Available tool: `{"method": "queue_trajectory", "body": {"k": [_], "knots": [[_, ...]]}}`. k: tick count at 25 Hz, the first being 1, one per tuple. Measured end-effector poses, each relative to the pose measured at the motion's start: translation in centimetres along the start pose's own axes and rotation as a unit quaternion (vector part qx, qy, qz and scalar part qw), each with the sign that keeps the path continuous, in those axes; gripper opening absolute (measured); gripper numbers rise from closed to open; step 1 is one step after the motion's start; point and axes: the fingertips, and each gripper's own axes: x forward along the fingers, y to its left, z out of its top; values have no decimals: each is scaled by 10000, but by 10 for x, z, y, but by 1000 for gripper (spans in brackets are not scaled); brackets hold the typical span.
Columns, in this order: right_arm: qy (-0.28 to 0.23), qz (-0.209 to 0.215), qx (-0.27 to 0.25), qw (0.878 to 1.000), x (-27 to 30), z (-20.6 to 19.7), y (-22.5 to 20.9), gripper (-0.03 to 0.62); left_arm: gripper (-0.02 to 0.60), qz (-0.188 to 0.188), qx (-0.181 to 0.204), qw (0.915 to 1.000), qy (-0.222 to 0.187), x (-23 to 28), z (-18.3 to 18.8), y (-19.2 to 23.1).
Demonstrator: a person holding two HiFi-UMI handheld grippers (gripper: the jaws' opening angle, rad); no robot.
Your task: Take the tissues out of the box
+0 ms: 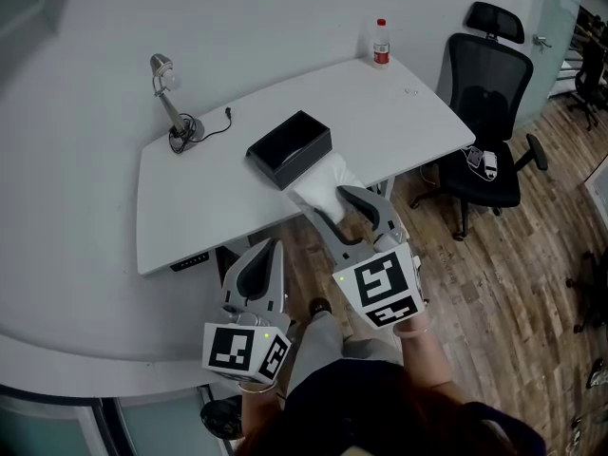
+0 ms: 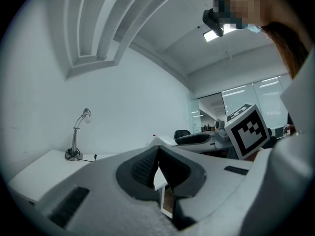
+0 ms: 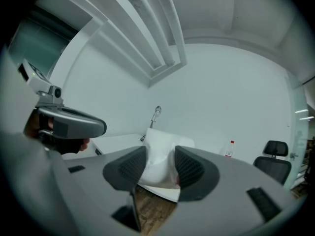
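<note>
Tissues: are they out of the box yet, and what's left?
Mostly done: the white tissues are clear of the black box, clamped in the right gripper at the near edge of the table. The left gripper is shut and empty. Left: setting them down; whether more remain in the dark box, I cannot tell.

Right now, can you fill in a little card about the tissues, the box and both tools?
tissues: white bundle, outside the box, at the near edge of the desk
box: black, open top, on the desk
right tool: shut on the tissues
left tool: shut, nothing in it
</note>
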Motion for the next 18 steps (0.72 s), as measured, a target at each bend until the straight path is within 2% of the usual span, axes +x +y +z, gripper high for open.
{"method": "queue_trajectory", "body": {"k": [18], "knots": [[-244, -4, -63, 9997, -47, 3, 13, 192, 25, -74, 91, 9999, -102, -21, 1, -30]]}}
